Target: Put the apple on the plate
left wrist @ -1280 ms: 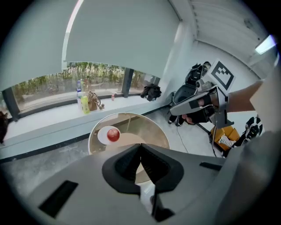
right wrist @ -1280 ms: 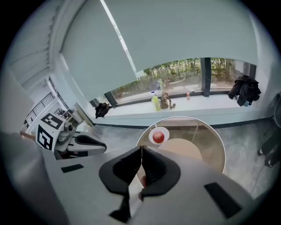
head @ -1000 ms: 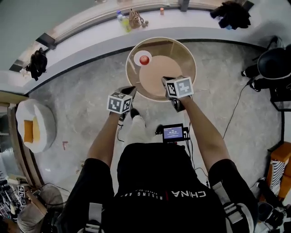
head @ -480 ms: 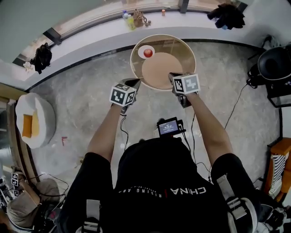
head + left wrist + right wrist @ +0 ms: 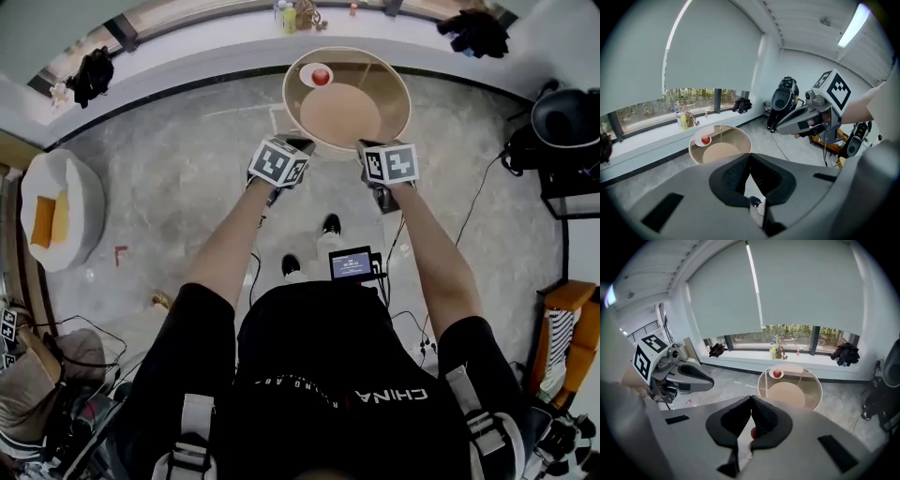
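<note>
Round red apple (image 5: 321,76) on a small white plate (image 5: 308,82), round glass worktop (image 5: 394,86).
Too small to show its stem direction; left tool (image 5: 300,144) and right tool (image 5: 365,146) both closed, empty.

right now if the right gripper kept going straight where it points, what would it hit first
Probably the near rim of the round table just past the right gripper, though depth is unclear.

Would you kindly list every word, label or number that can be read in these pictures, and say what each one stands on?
"CHINA": upside down in the head view, on the black shirt.
Smaller print beside it: too blurred to read.
Screen: print too small to read.
Bottle label: too small to read.
Marker cubes: square patterns only, no words.
</note>
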Available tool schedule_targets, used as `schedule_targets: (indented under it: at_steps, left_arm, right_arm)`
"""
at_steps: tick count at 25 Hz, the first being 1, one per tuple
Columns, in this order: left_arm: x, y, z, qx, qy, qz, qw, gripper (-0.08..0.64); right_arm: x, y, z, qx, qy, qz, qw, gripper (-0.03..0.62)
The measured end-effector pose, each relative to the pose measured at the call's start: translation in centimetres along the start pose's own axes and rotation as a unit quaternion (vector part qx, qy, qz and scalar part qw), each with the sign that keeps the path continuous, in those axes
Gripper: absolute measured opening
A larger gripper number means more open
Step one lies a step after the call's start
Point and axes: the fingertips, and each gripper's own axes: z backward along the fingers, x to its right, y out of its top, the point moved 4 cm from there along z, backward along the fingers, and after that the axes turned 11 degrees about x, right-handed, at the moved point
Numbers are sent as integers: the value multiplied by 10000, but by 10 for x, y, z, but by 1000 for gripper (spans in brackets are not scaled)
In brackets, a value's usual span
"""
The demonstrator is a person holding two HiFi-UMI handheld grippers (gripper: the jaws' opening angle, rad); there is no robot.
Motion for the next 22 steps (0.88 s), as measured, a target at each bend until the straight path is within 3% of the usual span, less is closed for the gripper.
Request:
schedule_targets:
  at_steps: [8, 15, 22]
  left_arm:
    - [62, -7, 13, 160, -240, -176, 9994, 18]
    - [96, 2, 2, 140, -263, -306, 9991, 18]
    - [127, 21, -17, 216, -189, -293, 9992, 18]
  right_arm:
    - [-22, -23, 47, 146, -50, 330, 9993, 29]
    - [-2, -19, 80, 505, -47, 80, 9987, 29]
    - [27, -20, 102, 527, 42, 190, 9984, 29]
